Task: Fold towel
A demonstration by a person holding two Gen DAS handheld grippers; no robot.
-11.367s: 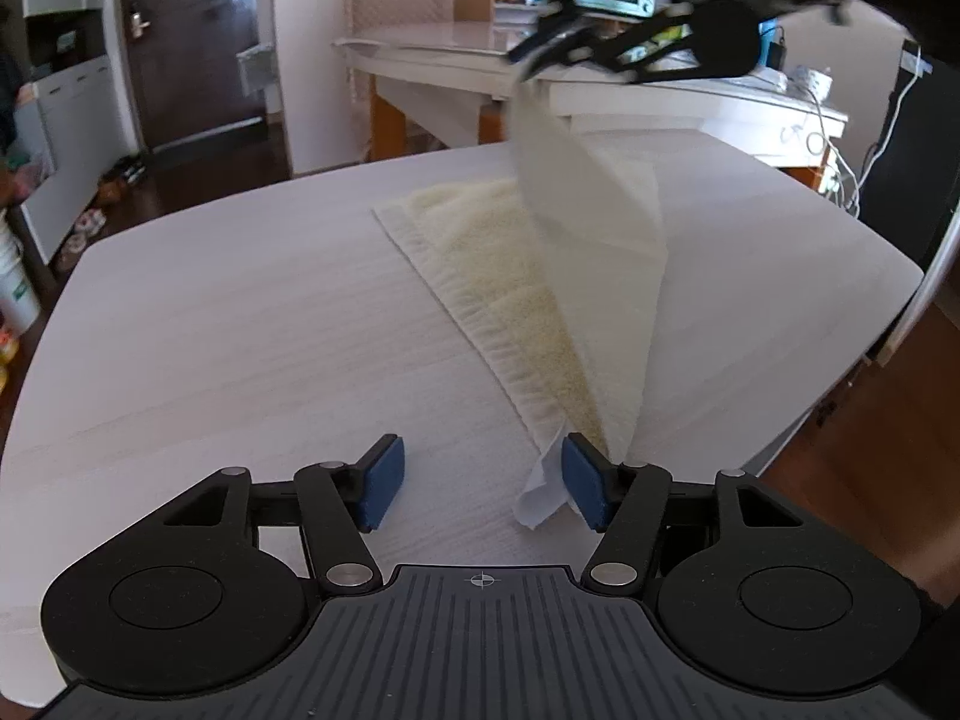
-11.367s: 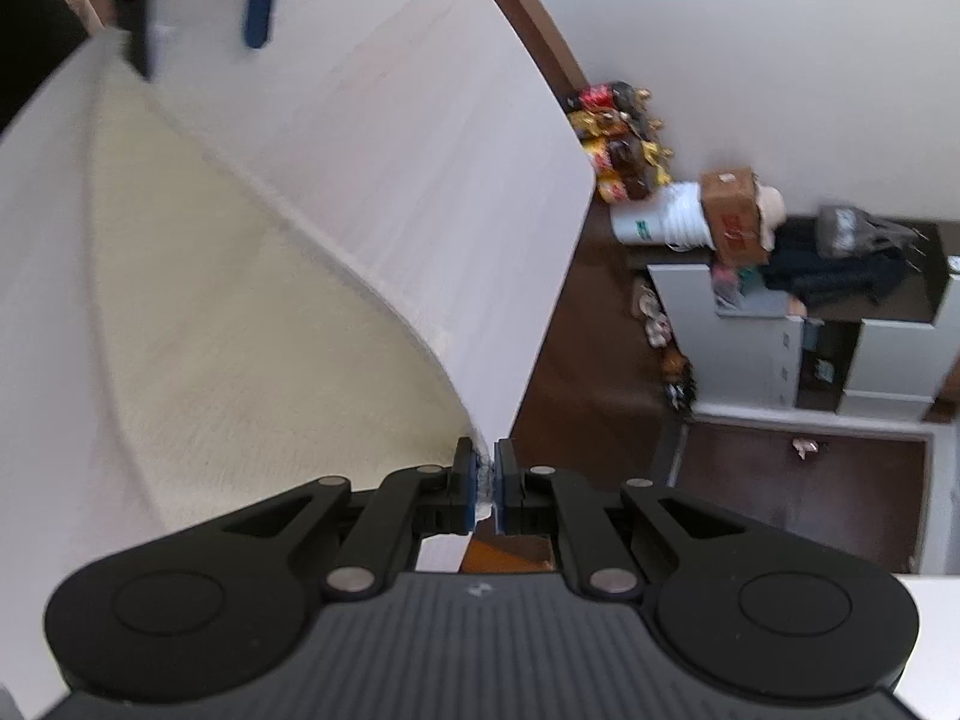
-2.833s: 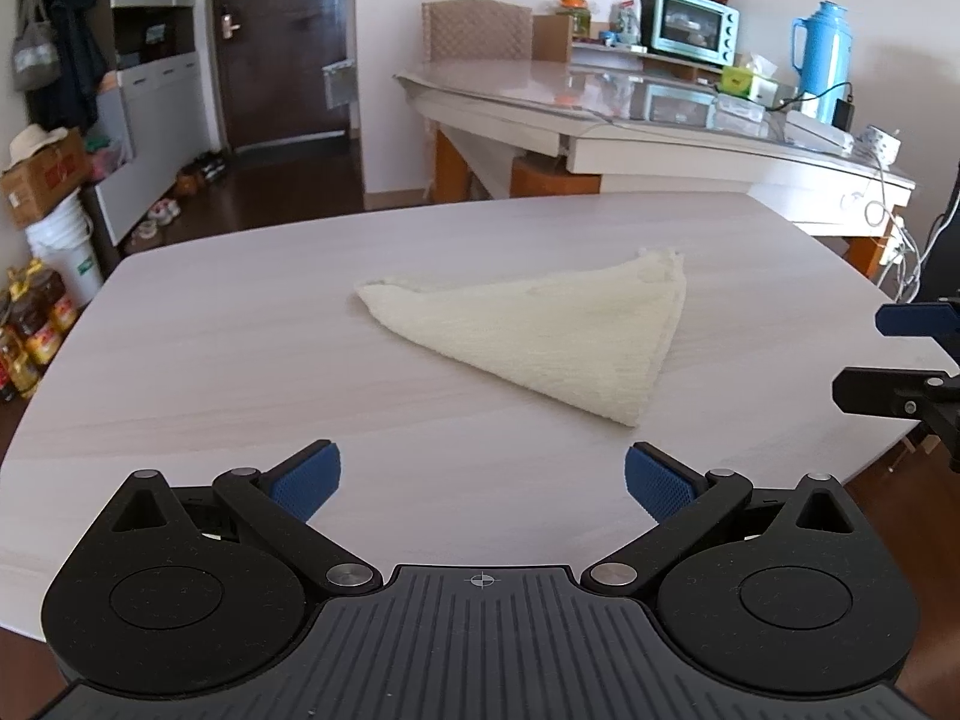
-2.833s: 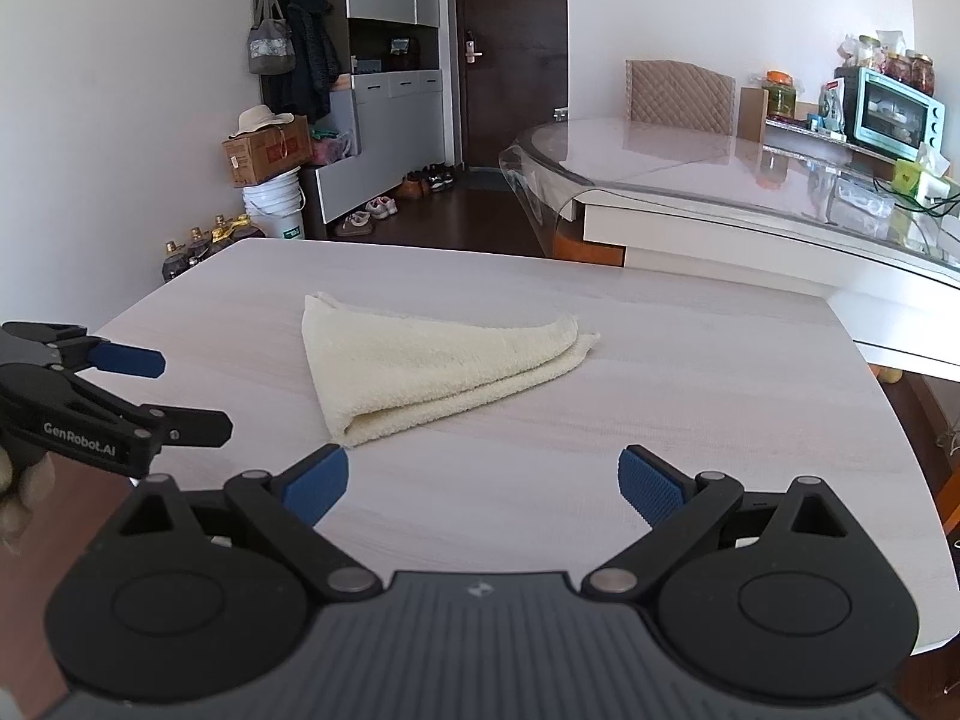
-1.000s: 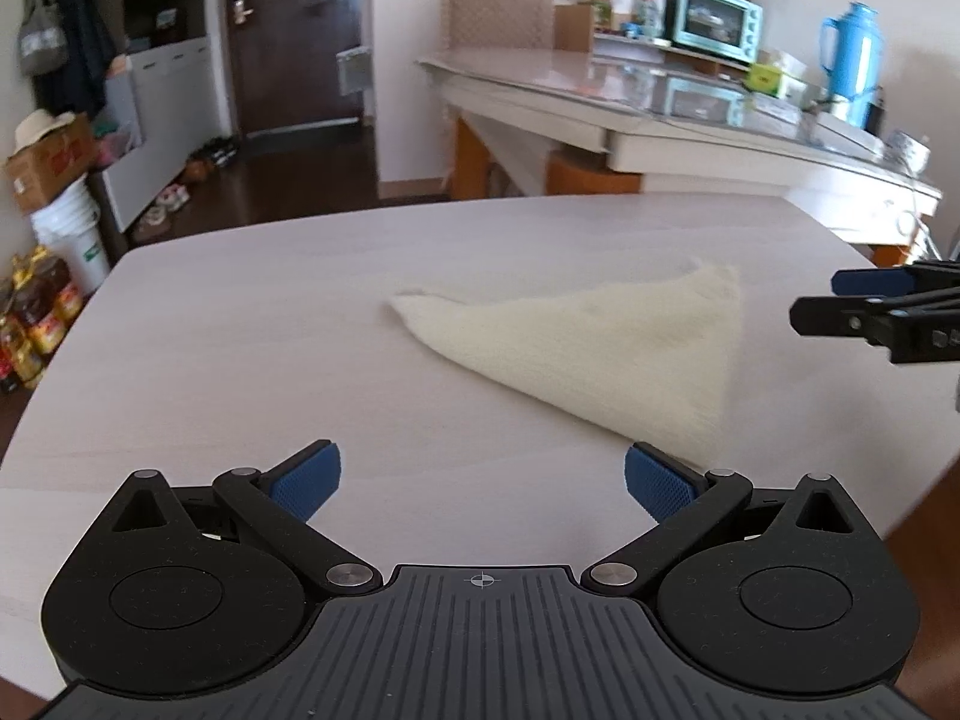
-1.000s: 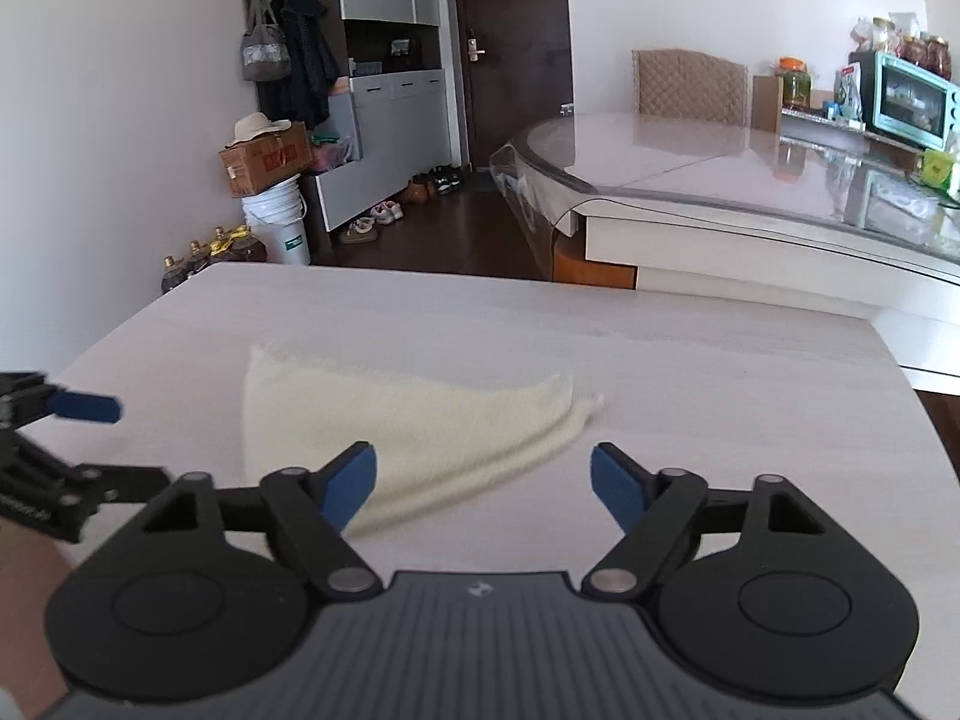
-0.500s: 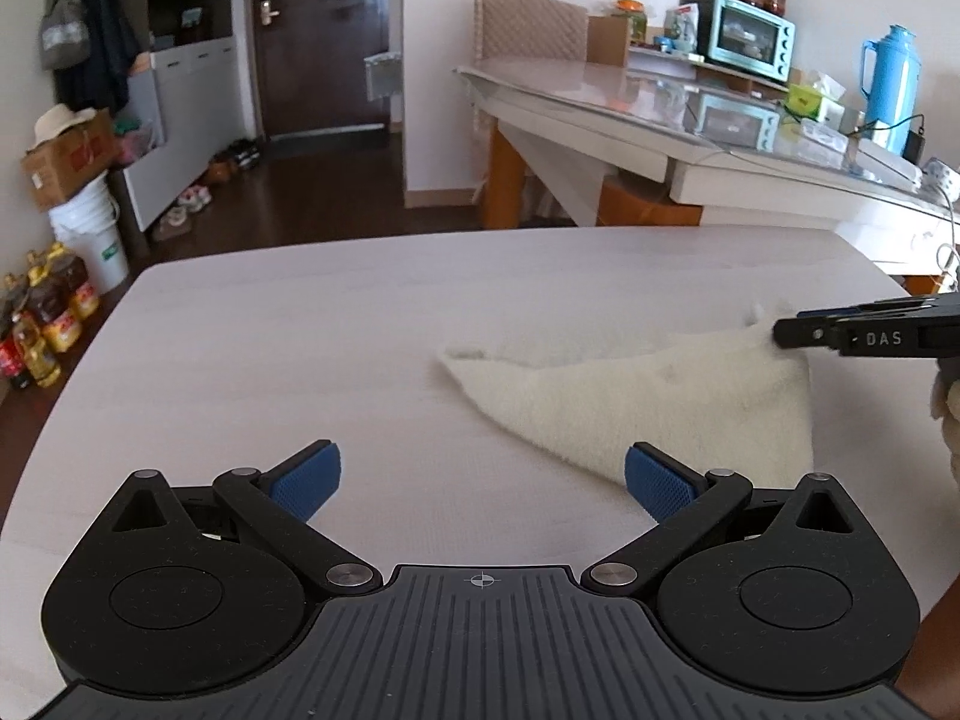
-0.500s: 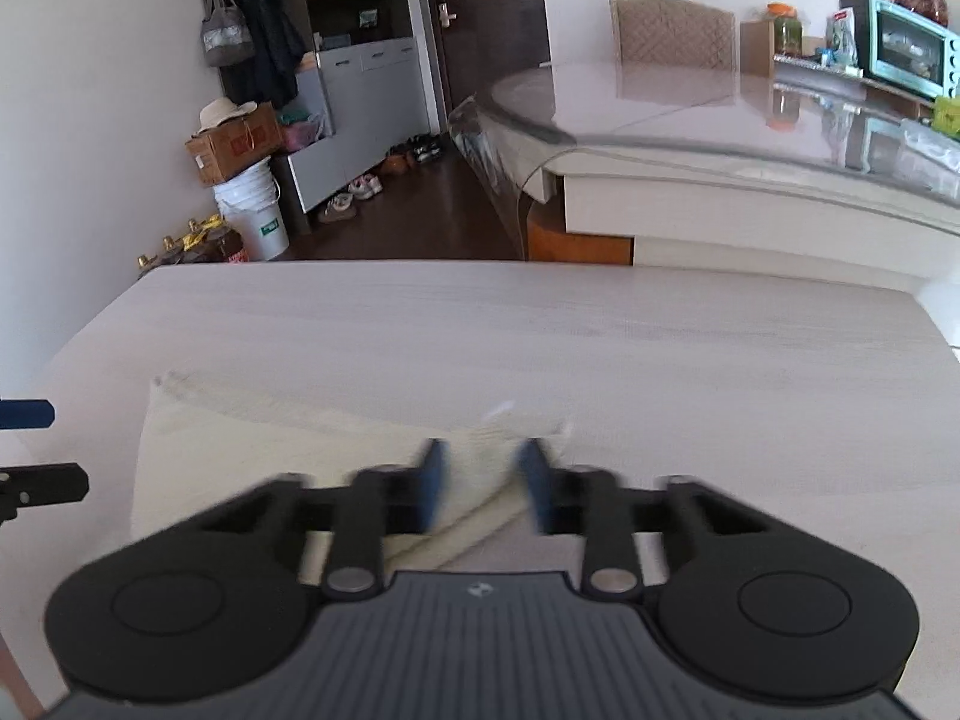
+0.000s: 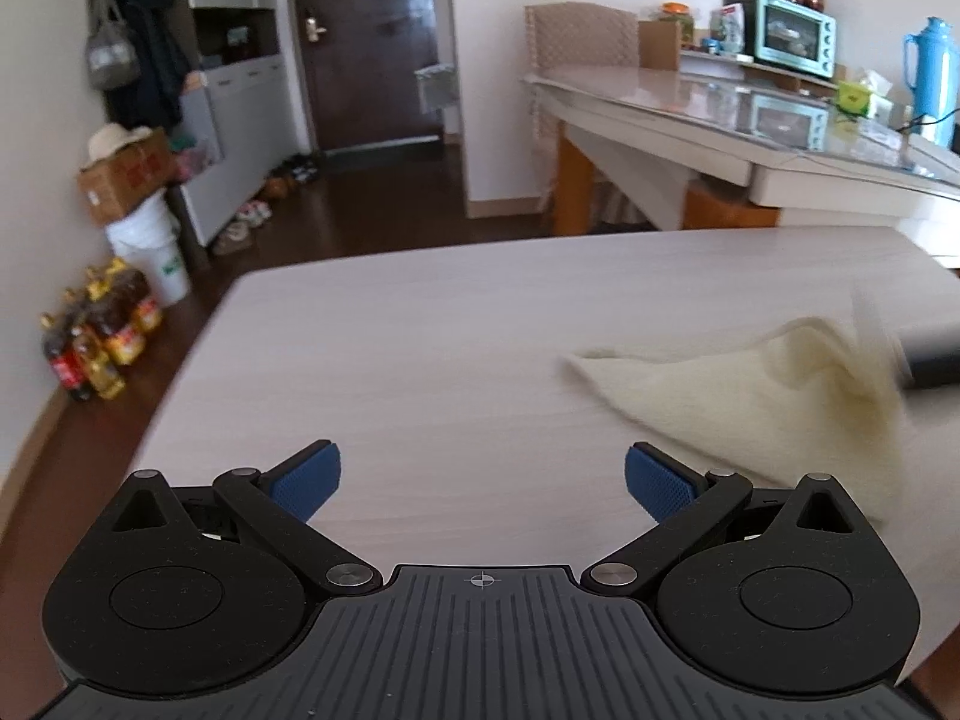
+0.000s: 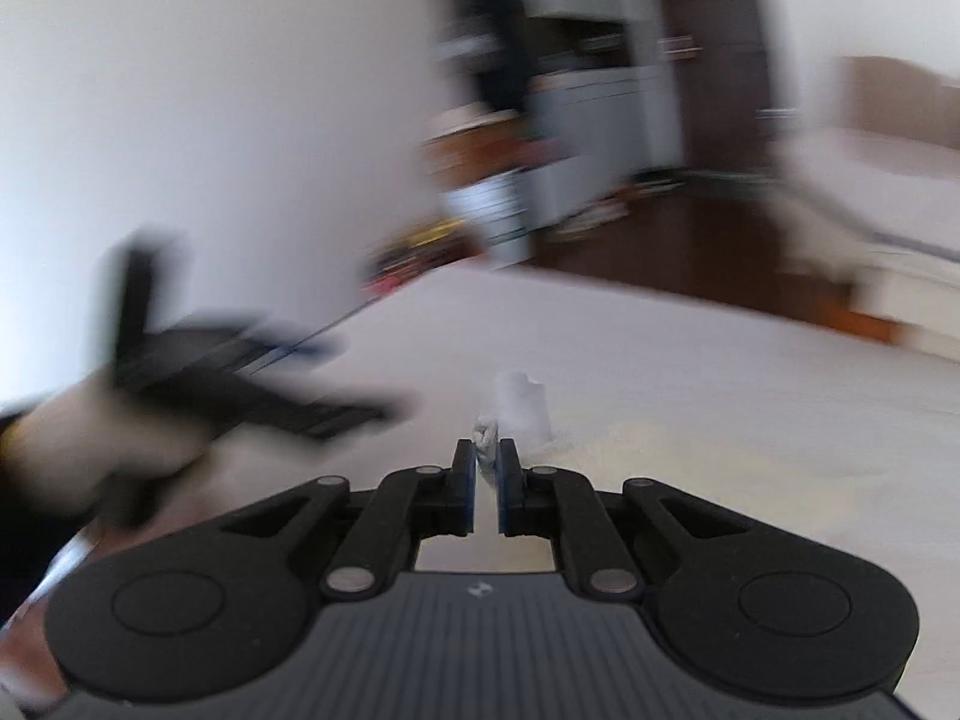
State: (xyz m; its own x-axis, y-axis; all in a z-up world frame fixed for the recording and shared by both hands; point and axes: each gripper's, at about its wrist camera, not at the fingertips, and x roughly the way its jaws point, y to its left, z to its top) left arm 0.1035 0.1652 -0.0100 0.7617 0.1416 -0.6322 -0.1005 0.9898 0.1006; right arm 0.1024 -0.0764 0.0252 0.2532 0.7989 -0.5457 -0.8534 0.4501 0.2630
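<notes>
A cream towel, folded into a triangle, lies on the pale wooden table at the right of the left wrist view. Its far right corner is lifted and blurred, where the dark tip of my right gripper comes in from the edge. My left gripper hovers wide open over bare table, to the left of the towel, with nothing between its blue pads. In the blurred right wrist view my right gripper is shut on the towel's corner, whose white label sticks up just beyond the pads.
The table's left edge drops to a dark floor with bottles and a white bucket. A second table with an oven and a blue flask stands behind. A hand holds the left gripper at the left of the right wrist view.
My right gripper has gone from open to shut on the towel's corner and has raised it, swinging left. The left gripper has shifted left, so the towel sits farther right in its view.
</notes>
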